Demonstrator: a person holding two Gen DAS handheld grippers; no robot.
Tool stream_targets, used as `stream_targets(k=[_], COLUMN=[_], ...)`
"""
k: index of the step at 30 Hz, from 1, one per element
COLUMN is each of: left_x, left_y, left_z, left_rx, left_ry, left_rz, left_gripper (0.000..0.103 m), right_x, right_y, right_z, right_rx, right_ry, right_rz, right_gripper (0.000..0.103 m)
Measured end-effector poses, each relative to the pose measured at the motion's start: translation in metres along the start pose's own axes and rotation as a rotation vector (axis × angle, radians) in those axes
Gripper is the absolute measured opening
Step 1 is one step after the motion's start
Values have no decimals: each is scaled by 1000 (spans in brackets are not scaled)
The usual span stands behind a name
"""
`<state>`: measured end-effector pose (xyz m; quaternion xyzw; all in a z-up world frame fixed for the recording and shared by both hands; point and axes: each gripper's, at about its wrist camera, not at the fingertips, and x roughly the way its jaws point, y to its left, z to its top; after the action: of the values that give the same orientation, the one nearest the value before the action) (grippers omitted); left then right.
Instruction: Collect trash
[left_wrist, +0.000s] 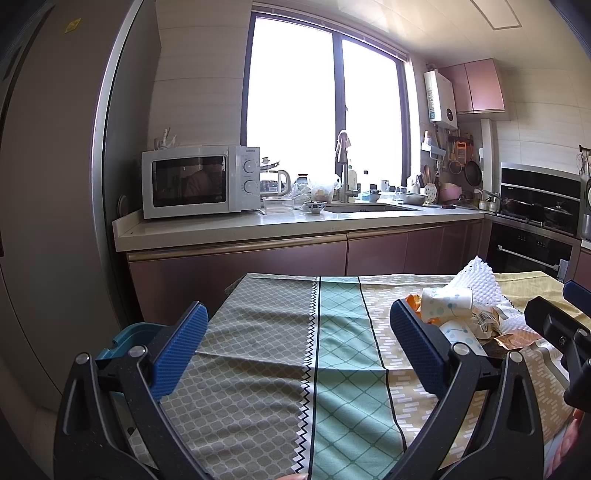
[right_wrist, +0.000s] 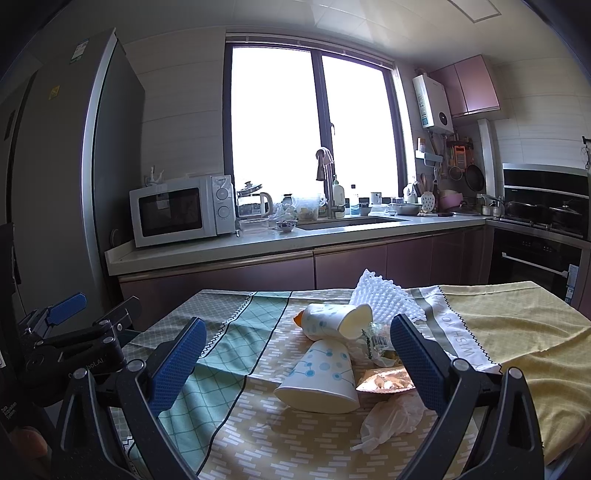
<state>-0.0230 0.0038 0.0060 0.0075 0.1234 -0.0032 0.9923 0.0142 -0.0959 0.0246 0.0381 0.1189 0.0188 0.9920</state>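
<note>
On a cloth-covered bench (right_wrist: 517, 332), the right gripper (right_wrist: 297, 354), jaws apart, faces a trash pile whose nearest paper cup (right_wrist: 319, 376) lies on its side, mouth toward it, while the left gripper (left_wrist: 295, 343) (jaws also apart, empty) hangs farther left.

tablecloth (right_wrist: 258, 435): grey, green, yellow patterned bands | paper cups (right_wrist: 321, 380): white, blue dots | foam net (right_wrist: 388, 299): white

The patterned fabric tablecloth (right_wrist: 466, 341) bears "WISH YOU"; the black left gripper's body (right_wrist: 79, 371) shows partly hidden lettering ending "bot.AI".
</note>
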Motion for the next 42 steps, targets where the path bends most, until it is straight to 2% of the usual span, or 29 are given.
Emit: stream_targets(k=[42], left_x=[-2], left_y=[1], left_z=[0], left_rx=[-6], left_ry=[0], left_rz=[0], left_gripper=[97], right_x=[2], right_y=[-1], right_z=[-1], right_rx=[7], right_ry=[1], right_rz=[7], right_gripper=[96])
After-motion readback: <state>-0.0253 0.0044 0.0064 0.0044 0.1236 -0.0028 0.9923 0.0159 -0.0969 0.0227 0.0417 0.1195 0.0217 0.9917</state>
